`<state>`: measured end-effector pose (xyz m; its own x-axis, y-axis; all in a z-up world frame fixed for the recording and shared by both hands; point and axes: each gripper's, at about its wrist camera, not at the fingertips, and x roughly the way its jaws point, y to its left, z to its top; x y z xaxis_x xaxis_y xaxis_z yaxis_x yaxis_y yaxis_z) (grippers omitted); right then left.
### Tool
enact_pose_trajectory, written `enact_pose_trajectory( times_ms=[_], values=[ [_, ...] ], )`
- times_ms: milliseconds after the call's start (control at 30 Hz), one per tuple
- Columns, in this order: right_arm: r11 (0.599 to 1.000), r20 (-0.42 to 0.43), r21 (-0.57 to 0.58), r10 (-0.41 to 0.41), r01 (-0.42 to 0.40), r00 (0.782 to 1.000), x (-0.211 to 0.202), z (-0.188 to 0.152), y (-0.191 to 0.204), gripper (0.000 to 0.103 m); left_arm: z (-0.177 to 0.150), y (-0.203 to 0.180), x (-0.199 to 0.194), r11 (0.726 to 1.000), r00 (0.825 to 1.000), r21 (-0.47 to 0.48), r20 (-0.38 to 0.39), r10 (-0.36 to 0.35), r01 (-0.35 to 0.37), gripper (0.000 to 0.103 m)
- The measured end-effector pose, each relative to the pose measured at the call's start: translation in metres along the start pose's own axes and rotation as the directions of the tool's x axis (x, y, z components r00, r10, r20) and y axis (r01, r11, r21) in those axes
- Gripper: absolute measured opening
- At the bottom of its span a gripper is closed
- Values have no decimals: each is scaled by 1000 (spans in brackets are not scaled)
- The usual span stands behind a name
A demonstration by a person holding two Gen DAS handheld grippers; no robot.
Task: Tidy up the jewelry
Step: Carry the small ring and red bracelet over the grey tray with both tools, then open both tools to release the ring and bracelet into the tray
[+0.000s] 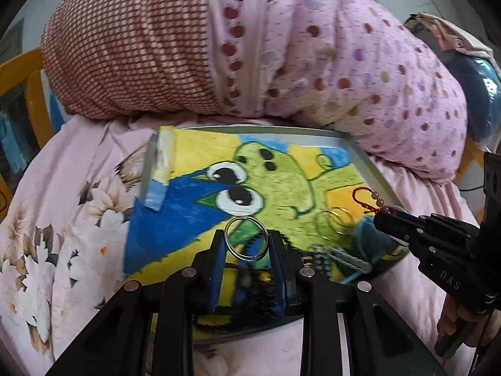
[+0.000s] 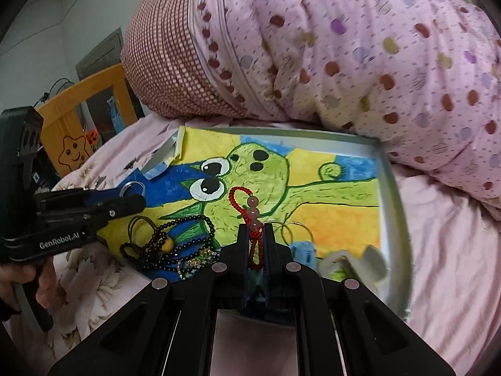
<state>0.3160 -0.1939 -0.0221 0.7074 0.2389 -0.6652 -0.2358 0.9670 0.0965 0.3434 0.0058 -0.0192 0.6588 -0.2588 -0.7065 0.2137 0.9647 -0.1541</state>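
A metal tray (image 1: pixel 281 130) lined with a frog drawing lies on the bed. My left gripper (image 1: pixel 247 235) is shut on a silver ring (image 1: pixel 245 218), held upright above the drawing's near edge. In the right wrist view that gripper (image 2: pixel 137 199) shows at the left with the ring (image 2: pixel 133 187). My right gripper (image 2: pixel 255 228) is shut on a red cord charm with pink beads (image 2: pixel 253 202), its loop rising above the fingers. From the left wrist view this gripper (image 1: pixel 380 219) comes in from the right with the charm (image 1: pixel 380 201). Thin gold bangles (image 2: pixel 294 232) and a black bead necklace (image 2: pixel 175 238) lie on the tray.
A big pink dotted bolster (image 2: pixel 344 47) with a checked end presses against the tray's far rim (image 2: pixel 393 206). A blue item (image 2: pixel 302 250) and a white piece (image 2: pixel 360 263) lie in the near right corner. Pink floral bedding (image 1: pixel 62 235) surrounds the tray. An orange bed rail (image 2: pixel 78 119) stands left.
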Motion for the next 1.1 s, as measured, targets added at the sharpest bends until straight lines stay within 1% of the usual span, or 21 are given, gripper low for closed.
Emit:
enact_pose_trajectory(
  times_ms=[133, 267, 633, 833, 900, 1000, 1067, 1100],
  values=[
    [1000, -28, 15, 6, -5, 1000, 17, 1, 2, 7, -2, 11, 9, 1000, 1000, -10, -21, 18, -19, 26],
    [1000, -43, 12, 10, -10, 999, 26, -1, 6, 7, -4, 16, 15, 1000, 999, -18, -32, 20, -21, 26],
    [1000, -55, 1, 15, -15, 998, 36, 0, 9, 7, -5, 22, 23, 999, 999, -36, -42, 13, -15, 26],
    [1000, -90, 13, 26, -25, 996, 46, 0, 10, 8, -5, 22, 32, 999, 997, -47, -80, 5, -8, 26],
    [999, -102, 23, 37, -35, 994, 48, -1, 9, 9, -6, 24, 35, 998, 995, -68, -99, -4, -2, 27],
    [999, -106, 18, 32, -30, 994, 48, -3, 9, 11, -6, 27, 36, 995, 994, -97, -111, -10, -1, 27],
    [1000, -106, 15, 28, -26, 994, 47, -3, 9, 17, -7, 28, 35, 995, 994, -99, -114, -5, -6, 27],
    [1000, -103, 17, 27, -25, 994, 45, -3, 8, 21, -6, 28, 35, 995, 993, -102, -114, -5, -7, 27]
  ],
)
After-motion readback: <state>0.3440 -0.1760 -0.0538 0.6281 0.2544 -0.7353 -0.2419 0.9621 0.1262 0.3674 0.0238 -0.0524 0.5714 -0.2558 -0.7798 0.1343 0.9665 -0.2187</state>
